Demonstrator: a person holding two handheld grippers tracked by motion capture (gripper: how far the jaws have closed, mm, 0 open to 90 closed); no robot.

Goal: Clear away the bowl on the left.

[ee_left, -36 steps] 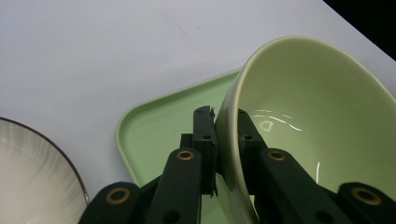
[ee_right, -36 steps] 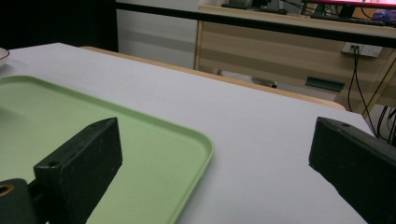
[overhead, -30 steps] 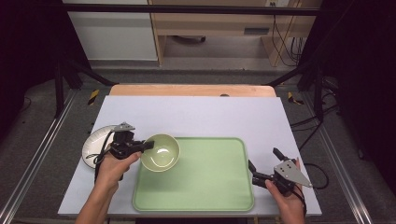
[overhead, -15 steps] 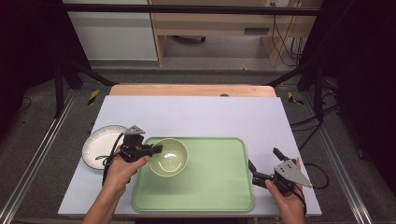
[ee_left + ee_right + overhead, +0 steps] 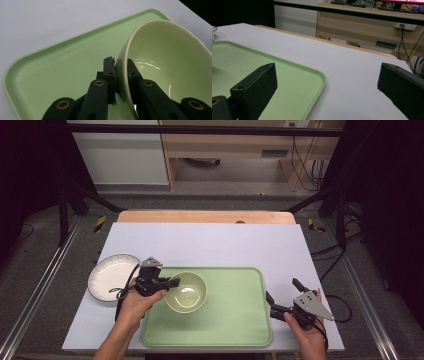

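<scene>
Bowl (image 5: pixel 186 291), pale green, over tray's (image 5: pixel 235 320) left part; left gripper (image 5: pixel 172 283) pinches its rim, one jaw inside. Right gripper (image 5: pixel 281 295) wide apart, empty, at tray's right edge.

Most of the shallow pale green plastic tray (image 5: pixel 235 320) lies bare right of the glossy pale green ceramic bowl (image 5: pixel 186 292) at its left edge, while a black-rimmed white plate (image 5: pixel 107 276) blocks the table's left edge.

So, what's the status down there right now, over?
Left gripper shut on bowl rim, over tray. Right gripper open, idle by tray's right edge. Plate left of tray, nothing blocking.
</scene>
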